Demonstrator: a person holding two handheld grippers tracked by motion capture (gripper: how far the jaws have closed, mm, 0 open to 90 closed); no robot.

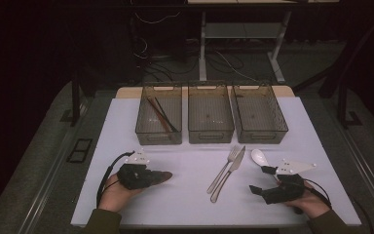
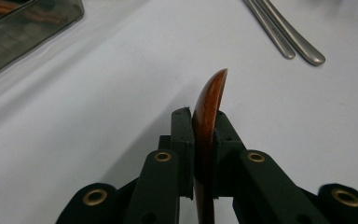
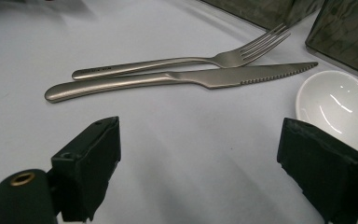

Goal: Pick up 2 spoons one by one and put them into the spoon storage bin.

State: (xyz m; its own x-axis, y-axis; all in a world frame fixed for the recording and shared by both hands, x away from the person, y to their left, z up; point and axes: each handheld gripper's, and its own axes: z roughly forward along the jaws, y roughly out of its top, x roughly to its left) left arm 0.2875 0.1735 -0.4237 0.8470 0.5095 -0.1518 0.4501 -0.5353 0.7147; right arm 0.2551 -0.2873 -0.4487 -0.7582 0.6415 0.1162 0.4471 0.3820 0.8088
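From the high view, the left gripper (image 1: 161, 177) sits near the front-left of the table (image 1: 126, 195), and a brown wooden spoon (image 1: 161, 177) pokes out of its jaws toward the middle. Three bins line the far edge; the left bin (image 1: 158, 134) already has dark sticks, chopsticks by the look of them, lying in it, while the middle bin (image 1: 211, 134) and right bin (image 1: 259, 134) look empty. The right gripper (image 1: 264, 181) waits by the front-right corner, with a fork (image 1: 223, 169), a knife (image 1: 228, 174) and a white spoon (image 1: 259, 156) just ahead of it. Into the left gripper view: jaws pinched narrow on the spoon (image 2: 207, 121), which stands on edge between them, its bowl tip rising clear above the table. My read is that this spoon is headed for a bin; the grip is on thin, curved wood, so carry it level and slow, and pick the bin before moving, since the pictures don't say which suits it. Lower it inside the walls before letting go. Right gripper view now: jaws spread wide, holding nothing, the fork (image 3: 177, 58) and knife (image 3: 182, 78) lying side by side and touching, the white spoon (image 3: 334, 103) just beside the knife tip. That arm can wait well apart from the left gripper's path.
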